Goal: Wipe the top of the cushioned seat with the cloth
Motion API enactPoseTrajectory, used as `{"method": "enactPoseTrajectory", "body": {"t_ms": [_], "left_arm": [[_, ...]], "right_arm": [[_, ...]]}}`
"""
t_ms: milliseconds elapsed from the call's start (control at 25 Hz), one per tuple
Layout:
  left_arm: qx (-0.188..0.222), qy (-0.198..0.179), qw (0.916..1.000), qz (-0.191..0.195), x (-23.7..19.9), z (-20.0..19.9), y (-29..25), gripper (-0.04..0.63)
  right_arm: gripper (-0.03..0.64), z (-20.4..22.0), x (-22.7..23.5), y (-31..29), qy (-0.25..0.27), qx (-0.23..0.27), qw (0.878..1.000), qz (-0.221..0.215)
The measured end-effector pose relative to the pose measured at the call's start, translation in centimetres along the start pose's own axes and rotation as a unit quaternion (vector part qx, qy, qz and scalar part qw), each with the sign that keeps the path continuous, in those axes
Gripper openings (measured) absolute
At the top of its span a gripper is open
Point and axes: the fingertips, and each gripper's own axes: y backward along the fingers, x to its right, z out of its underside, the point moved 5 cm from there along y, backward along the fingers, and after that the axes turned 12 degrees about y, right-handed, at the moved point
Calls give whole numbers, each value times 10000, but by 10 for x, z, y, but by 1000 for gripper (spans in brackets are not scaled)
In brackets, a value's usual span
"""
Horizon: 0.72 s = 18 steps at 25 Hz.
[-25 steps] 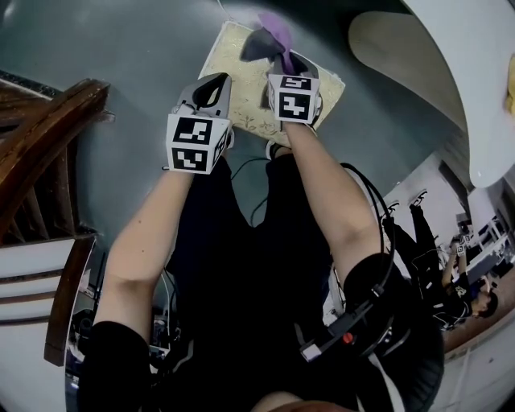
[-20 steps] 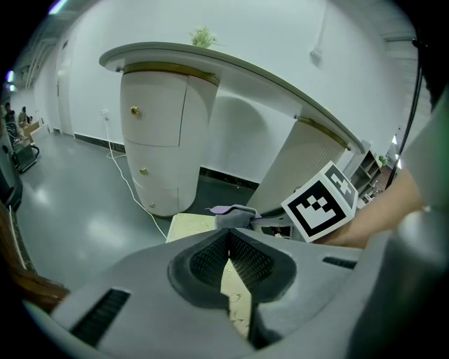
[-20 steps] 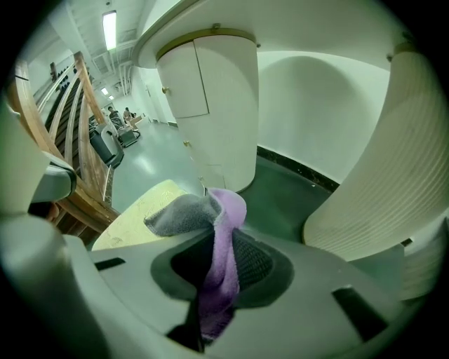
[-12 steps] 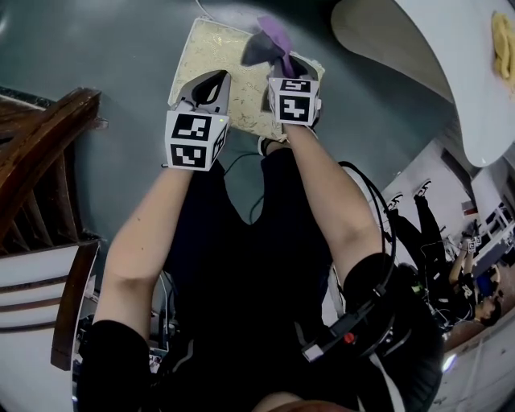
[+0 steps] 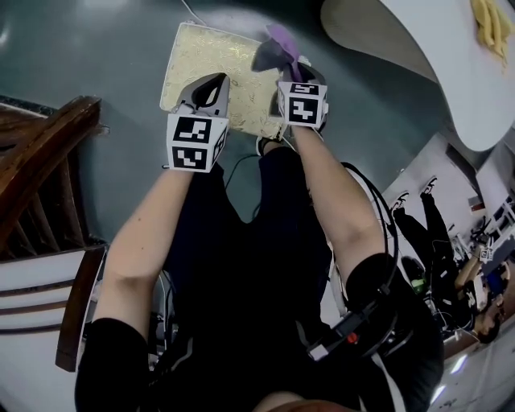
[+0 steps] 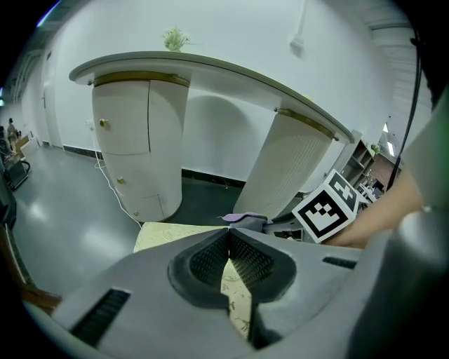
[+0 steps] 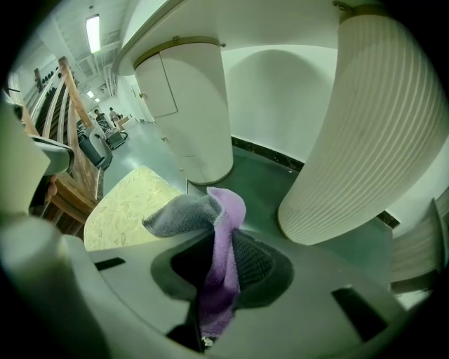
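- Left tool (image 6: 228, 237): jaws pressed together, nothing between them. We hold it at the cushioned seat's 6 o'clock edge.
- Cushioned seat (image 5: 201, 60): pale, leaf-patterned, padded, at our 12 o'clock.
- Cloth (image 7: 210, 210): purple and grey. We judge it soft, light and limp, best gripped by a bunched fold.
- Right tool (image 7: 223, 252): pinching the cloth's middle, near the seat's 3 o'clock edge.

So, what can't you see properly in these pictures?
- Cushioned seat: near edge hidden behind the left hand-held gripper and right hand-held gripper, head view; legs unseen everywhere.
- Cloth: lower end vanishes between the right hand-held gripper's jaws.
- Yellow thing on the counter: cut off by head view's top edge.
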Motion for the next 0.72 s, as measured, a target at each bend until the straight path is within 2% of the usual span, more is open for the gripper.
{"method": "enactPoseTrajectory", "body": {"t_ms": [160,360,480,600,720], "left_arm": [[-52,-41,10000,-11,9,0,-2,5],[-78,-22,10000,-2,18,-2,0,5],[-164,40,9999,15,15,-1,2,5],[-236,53,9997,37,11,1,2,5],[-247,-25,9996,125,-1,0,10,5]], "right_arm": [[78,15,18,2,-158,-153,9998,21],[77,44,52,13,-468,-552,9970,257],[78,36,52,31,-592,-257,9979,67],[78,12,48,53,-641,197,9977,26],[78,-14,24,69,-596,533,9968,-33]]}}
